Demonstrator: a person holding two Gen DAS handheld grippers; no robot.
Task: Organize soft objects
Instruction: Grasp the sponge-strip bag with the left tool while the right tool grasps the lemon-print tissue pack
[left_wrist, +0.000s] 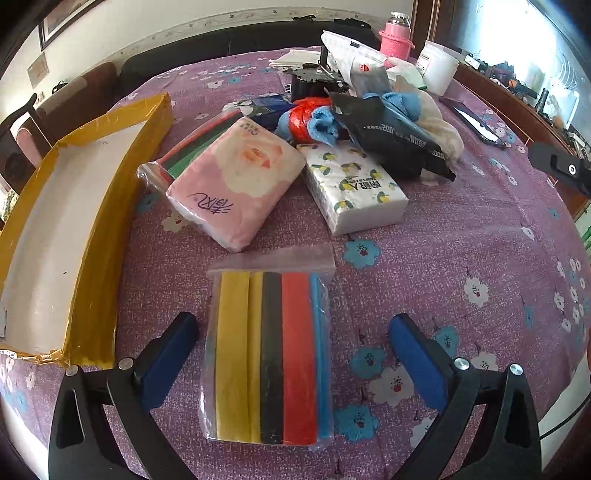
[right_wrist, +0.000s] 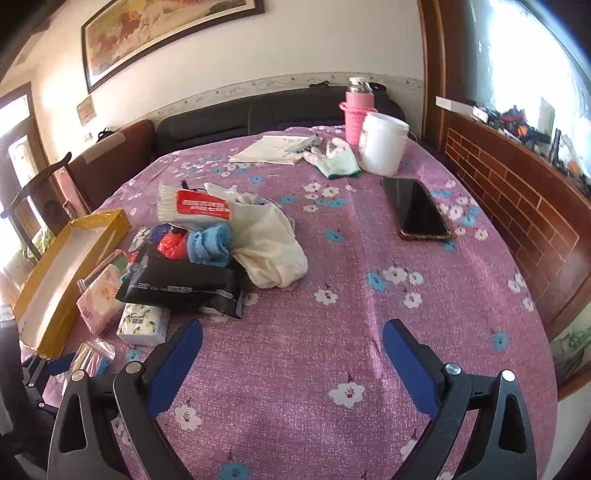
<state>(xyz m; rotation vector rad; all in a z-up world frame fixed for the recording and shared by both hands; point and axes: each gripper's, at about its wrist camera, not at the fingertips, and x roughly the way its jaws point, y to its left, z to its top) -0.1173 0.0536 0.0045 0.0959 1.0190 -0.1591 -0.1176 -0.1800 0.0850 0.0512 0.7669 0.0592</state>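
- Between the spread blue pads of my left gripper (left_wrist: 293, 325) lies a clear zip bag of coloured foam sheets (left_wrist: 267, 354), flat on the counter's purple flowered cloth (left_wrist: 461, 240); the jaws stand wide open and neither pad touches the bag.
- Just beyond the bag sit a pink tissue pack (left_wrist: 236, 181) and a white tissue pack with lemon print (left_wrist: 354, 188), side by side and almost touching.
- Behind them is a heap: a black wipes pack (left_wrist: 399, 136), blue cloth (left_wrist: 325, 123), something red (left_wrist: 299, 118) and a cream cloth (left_wrist: 443, 129).
- An open yellow-taped box (left_wrist: 92, 236) with a white inside stands to the left of the packs.
- My right gripper (right_wrist: 291, 332) is also wide open, holding nothing, over bare cloth.
- Farther off on that side lie a phone (right_wrist: 415, 210), a white tub (right_wrist: 382, 147), a pink flask (right_wrist: 354, 114) and gloves (right_wrist: 338, 158).
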